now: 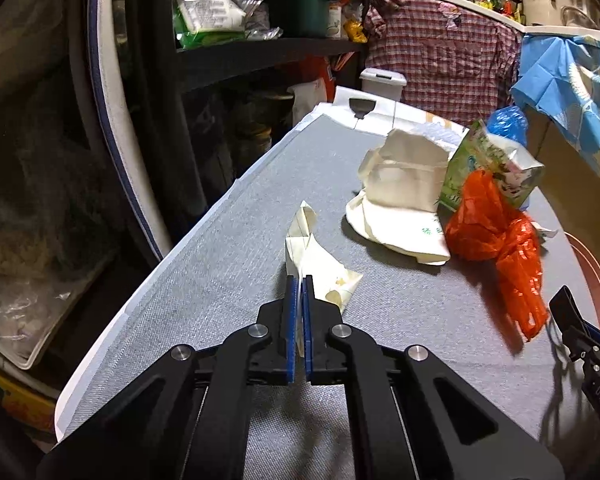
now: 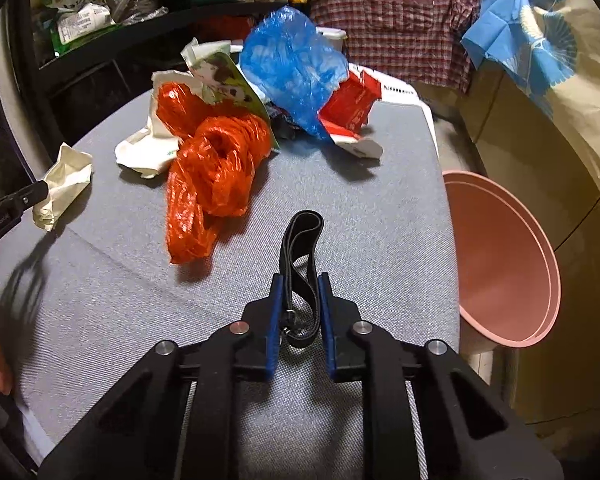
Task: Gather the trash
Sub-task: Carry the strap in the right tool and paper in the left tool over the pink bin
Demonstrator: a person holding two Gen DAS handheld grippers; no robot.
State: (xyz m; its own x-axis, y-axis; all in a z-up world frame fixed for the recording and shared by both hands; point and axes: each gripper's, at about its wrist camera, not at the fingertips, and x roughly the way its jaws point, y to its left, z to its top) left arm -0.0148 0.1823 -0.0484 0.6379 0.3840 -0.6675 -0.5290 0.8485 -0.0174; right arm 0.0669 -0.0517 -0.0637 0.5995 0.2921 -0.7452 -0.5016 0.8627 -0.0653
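Left tool point(image 1: 299, 280) pinches crumpled paper point(image 1: 320, 268); right tool point(image 2: 300, 280) grips black strap point(image 2: 302, 240).

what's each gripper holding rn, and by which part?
Left gripper is shut on the crumpled paper, pinching its near edge. Right gripper grips the black strap at its near, buckle end.

Both my wrist cams sit low over the grey tabletop point(image 1: 220, 280), facing forward along the fingers. Left looks from the left edge, right from nearer the pink bin point(image 2: 508, 264). Shared: orange bag point(image 1: 496, 236) point(image 2: 216, 172), checked shirt point(image 1: 440, 48).
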